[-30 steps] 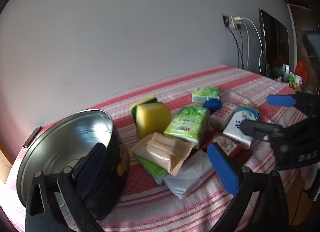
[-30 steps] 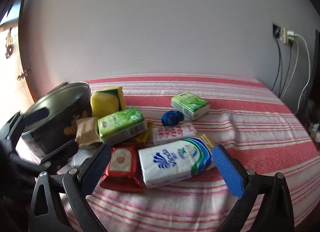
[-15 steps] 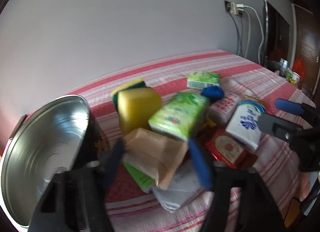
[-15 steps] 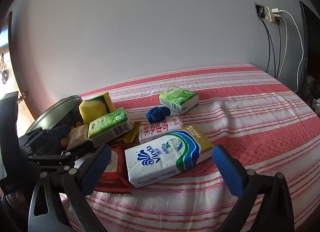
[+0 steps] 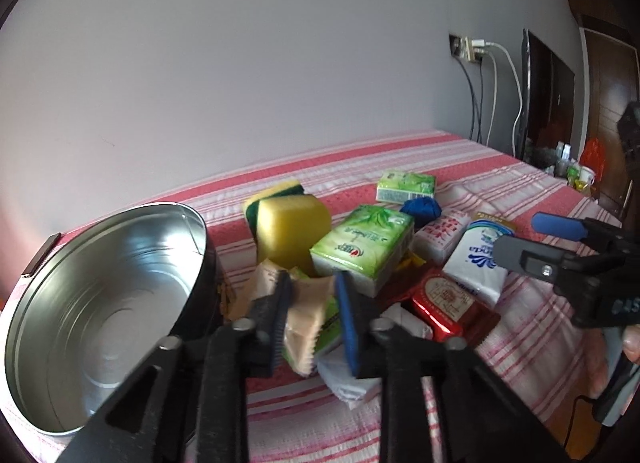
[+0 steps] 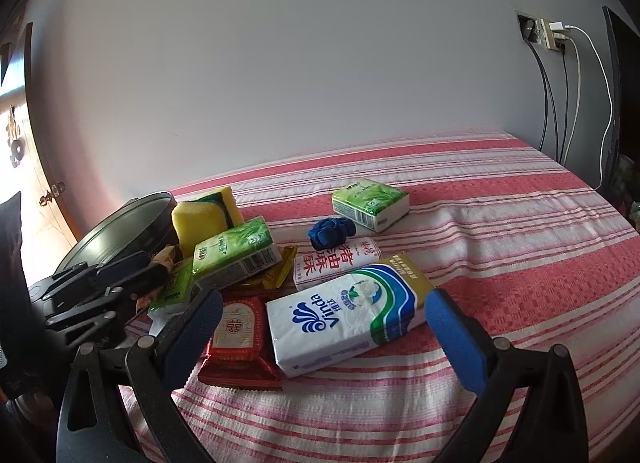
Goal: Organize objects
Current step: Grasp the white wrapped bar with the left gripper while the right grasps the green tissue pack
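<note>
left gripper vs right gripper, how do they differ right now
The left gripper is shut on the tan snack packet; the right gripper is open and holds nothing. The left gripper sits at the pile's edge beside the metal tin; the right gripper's fingers flank the white Vinda tissue pack, apart from it. Both have blue pads.
</note>
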Available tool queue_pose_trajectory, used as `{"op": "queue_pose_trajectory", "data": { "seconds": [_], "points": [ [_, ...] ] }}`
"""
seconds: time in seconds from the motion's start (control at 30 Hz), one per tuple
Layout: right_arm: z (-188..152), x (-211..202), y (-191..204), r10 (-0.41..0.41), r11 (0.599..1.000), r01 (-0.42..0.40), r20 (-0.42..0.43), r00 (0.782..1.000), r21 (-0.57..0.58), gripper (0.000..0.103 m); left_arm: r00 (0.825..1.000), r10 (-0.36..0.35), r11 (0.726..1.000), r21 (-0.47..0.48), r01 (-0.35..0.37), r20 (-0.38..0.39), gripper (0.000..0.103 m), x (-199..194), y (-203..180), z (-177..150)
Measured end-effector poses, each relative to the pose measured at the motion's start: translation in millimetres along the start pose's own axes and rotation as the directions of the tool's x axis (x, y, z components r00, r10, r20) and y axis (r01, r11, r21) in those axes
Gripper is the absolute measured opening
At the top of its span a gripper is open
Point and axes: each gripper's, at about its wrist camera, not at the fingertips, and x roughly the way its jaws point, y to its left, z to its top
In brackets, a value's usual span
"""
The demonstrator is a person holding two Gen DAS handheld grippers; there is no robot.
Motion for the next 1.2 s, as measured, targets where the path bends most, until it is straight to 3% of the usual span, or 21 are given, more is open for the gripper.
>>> {"op": "queue_pose_trajectory", "data": {
  "seconds": [0.13, 0.23, 0.27, 0.33, 0.4, 0.6, 0.8, 0.93, 1.07, 1.2],
  "points": [
    [-2, 1, 0, 0.007, 1.0, -0.007, -0.001, 1.0, 0.005, 0.102, 1.0, -0.01, 1.0, -0.002, 0.01, -0.011, 0.007, -1, 1, -3],
    [-3, 2, 2, 0.01, 1.0, -0.01, -0.004, 1.0, 0.004, 0.102, 0.999, -0.006, 1.0, -0.024, 0.005, -0.04, 0.014, 0, 5, -4],
    [-3, 2, 2, 0.013, 1.0, -0.013, -0.003, 1.0, 0.005, 0.102, 0.999, -0.006, 1.0, -0.025, 0.005, -0.04, 0.019, -2, 4, -5],
    [-4, 2, 3, 0.018, 1.0, -0.018, -0.001, 1.0, 0.004, 0.102, 0.999, 0.01, 0.999, -0.032, -0.011, -0.032, 0.06, -4, 6, -4],
    [-4, 2, 4, 0.021, 1.0, -0.021, -0.001, 1.0, 0.002, 0.102, 1.0, 0.005, 1.0, -0.029, -0.005, -0.024, 0.067, -4, 4, -5],
    [-5, 2, 3, 0.028, 1.0, -0.028, -0.002, 1.0, 0.007, 0.102, 0.995, 0.026, 1.0, -0.012, -0.027, -0.1, 0.067, 12, -3, -4],
    [-4, 2, 3, 0.035, 0.999, -0.035, 0.003, 0.999, 0.011, 0.102, 0.987, 0.049, 0.998, -0.024, -0.053, -0.153, 0.052, 20, 7, -9],
    [-5, 0, 7, 0.045, 0.999, -0.045, 0.007, 0.999, -0.001, 0.102, 0.984, 0.083, 0.995, -0.031, -0.089, -0.16, 0.026, 21, 19, -12],
    [-5, 2, 12, 0.054, 0.999, -0.054, 0.007, 0.998, -0.006, 0.102, 0.983, 0.074, 0.995, -0.05, -0.083, -0.169, 0.025, 23, 28, -13],
    [-7, 4, 17, 0.061, 0.998, -0.061, 0.0, 0.998, -0.019, 0.102, 0.986, 0.07, 0.996, -0.046, -0.078, -0.151, 0.017, 19, 29, -13]
  ]
}}
